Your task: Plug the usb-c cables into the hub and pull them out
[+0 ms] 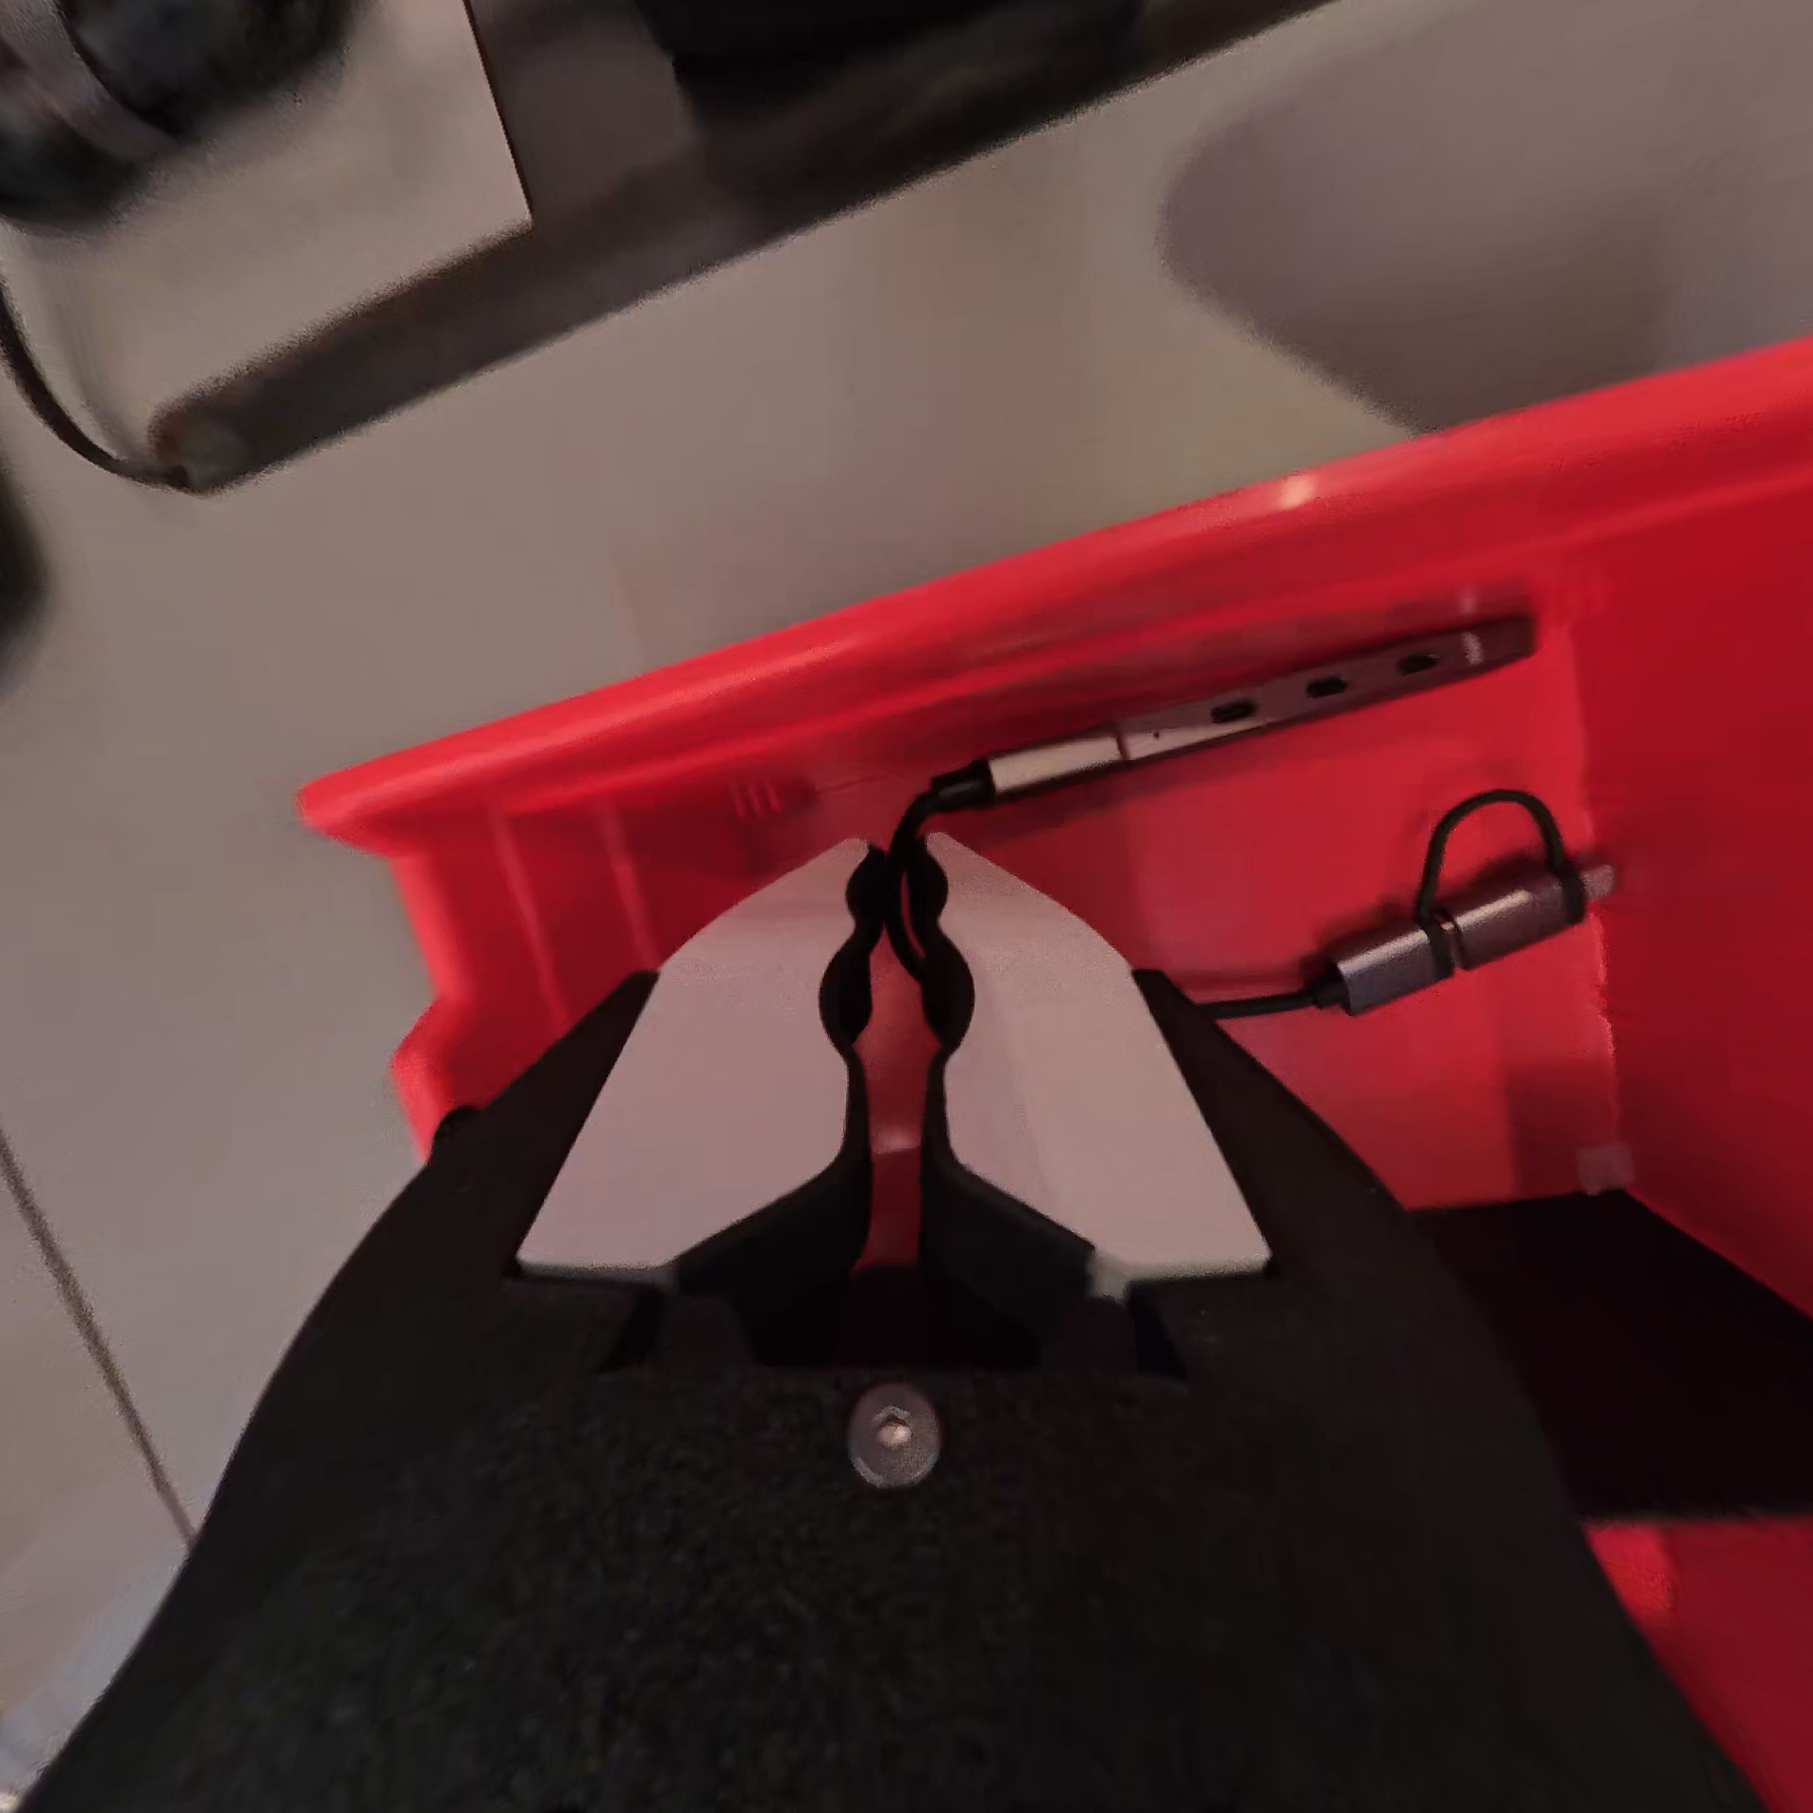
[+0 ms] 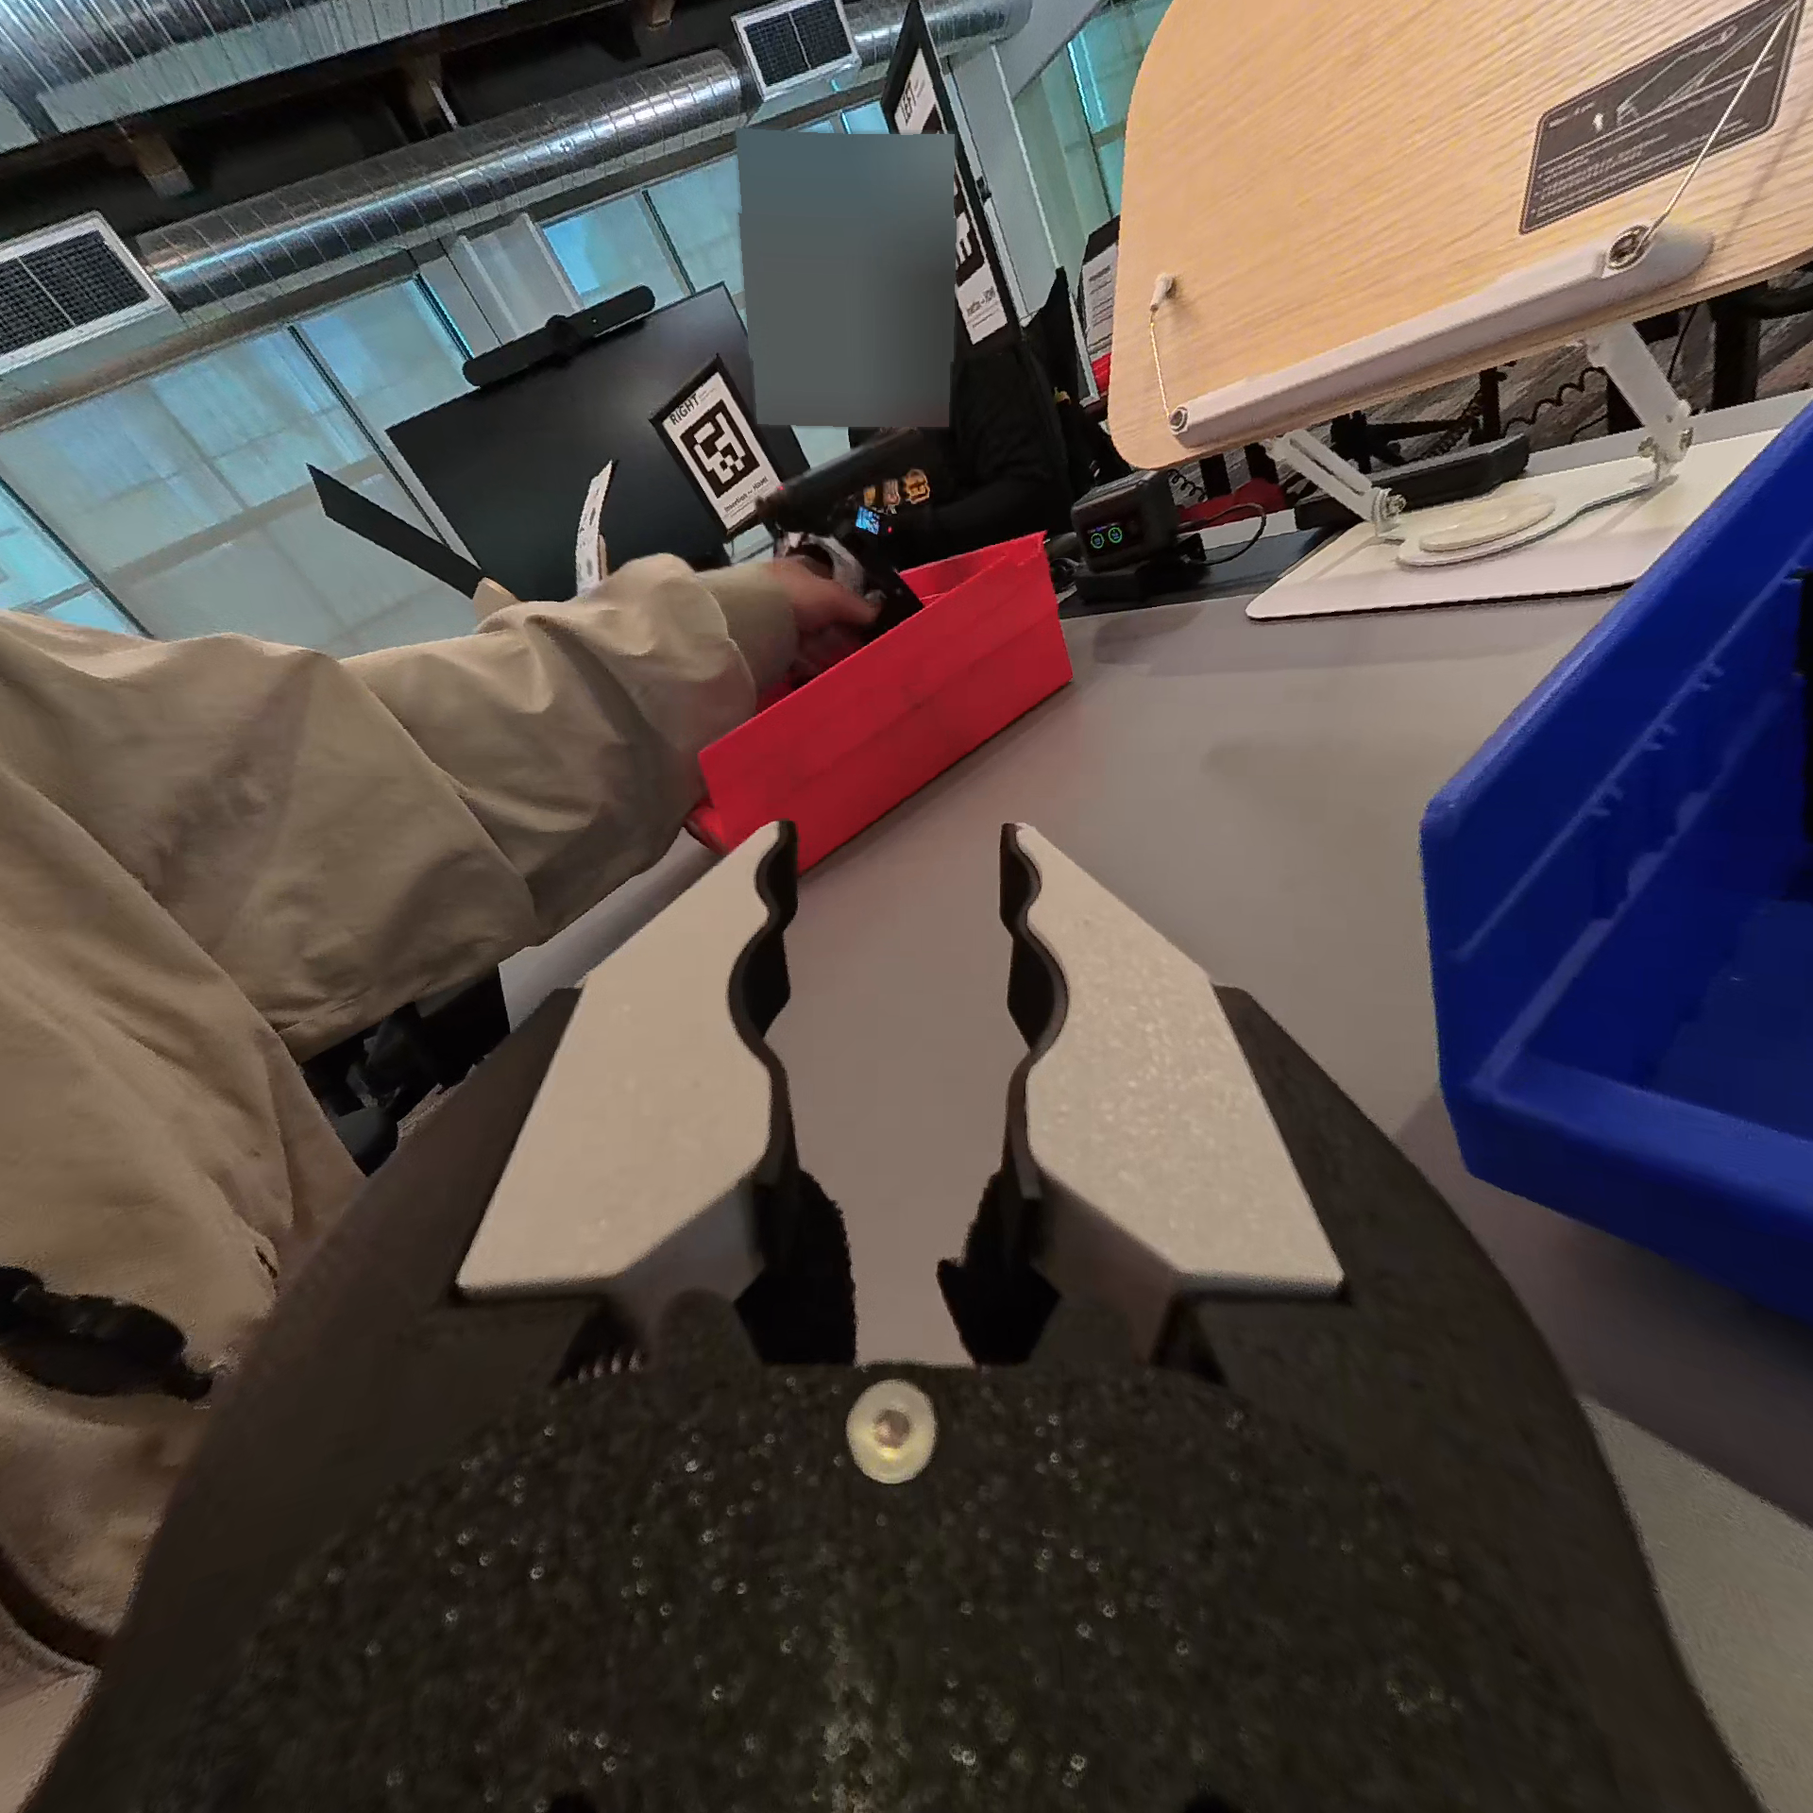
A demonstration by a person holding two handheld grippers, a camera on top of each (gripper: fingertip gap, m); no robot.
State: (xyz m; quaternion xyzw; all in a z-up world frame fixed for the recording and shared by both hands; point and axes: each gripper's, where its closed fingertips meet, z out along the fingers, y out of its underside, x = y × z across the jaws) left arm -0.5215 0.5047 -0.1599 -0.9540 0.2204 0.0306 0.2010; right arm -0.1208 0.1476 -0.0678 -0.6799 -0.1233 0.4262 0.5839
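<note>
In the left wrist view a slim grey hub (image 1: 1373,677) with several ports lies inside the red bin (image 1: 1079,608) along its far wall. A silver plug (image 1: 1055,770) sits at the hub's left end, and its black cable (image 1: 907,834) runs down between my fingertips. My left gripper (image 1: 898,855) is shut on this black cable just below the plug. A second grey plug with a tethered adapter (image 1: 1452,932) lies loose in the bin to the right. My right gripper (image 2: 898,844) is open and empty above the grey table (image 2: 1226,736).
In the right wrist view a sleeved arm (image 2: 392,736) reaches into the red bin (image 2: 903,706). A blue bin (image 2: 1619,883) stands close at the right. A wooden stand on a white base (image 2: 1423,196) is at the back right. Left tips to right tips: about 55 cm.
</note>
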